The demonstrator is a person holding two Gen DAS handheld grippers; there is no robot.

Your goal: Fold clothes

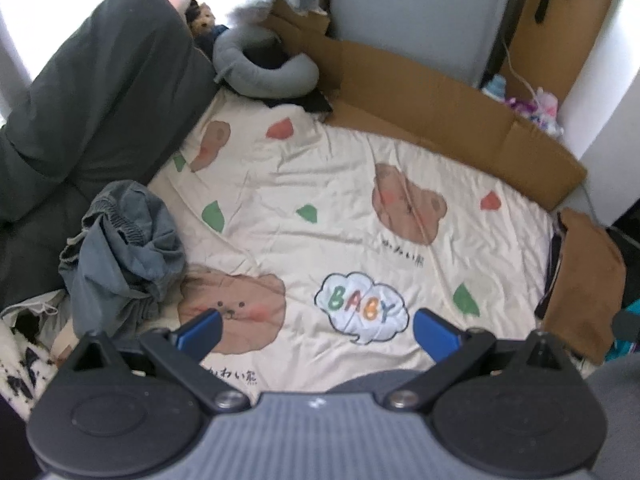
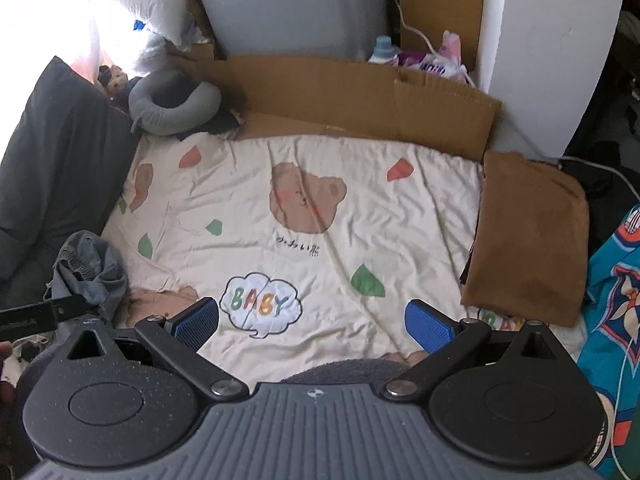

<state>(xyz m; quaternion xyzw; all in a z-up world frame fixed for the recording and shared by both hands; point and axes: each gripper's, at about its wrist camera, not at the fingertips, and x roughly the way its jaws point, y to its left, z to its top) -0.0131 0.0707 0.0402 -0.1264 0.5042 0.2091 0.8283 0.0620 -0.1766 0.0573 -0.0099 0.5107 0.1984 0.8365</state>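
Cream bear-print blanket (image 1: 320, 208) covers the work surface. Dark grey duvet (image 1: 80, 120) borders its left edge; cardboard sheet (image 2: 340, 92) lines the far side. Folded brown garment (image 2: 528, 240) sits at the right edge. Crumpled grey garment (image 1: 124, 248) lies at near left. Left gripper (image 1: 316, 326) and right gripper (image 2: 312, 320) hover with jaws spread, empty.

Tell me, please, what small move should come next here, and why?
Probably move the left gripper toward the crumpled grey garment at the sheet's left edge. Both grippers are open and hold nothing, the brown cloth already lies folded on the right, and the grey one is still bunched.
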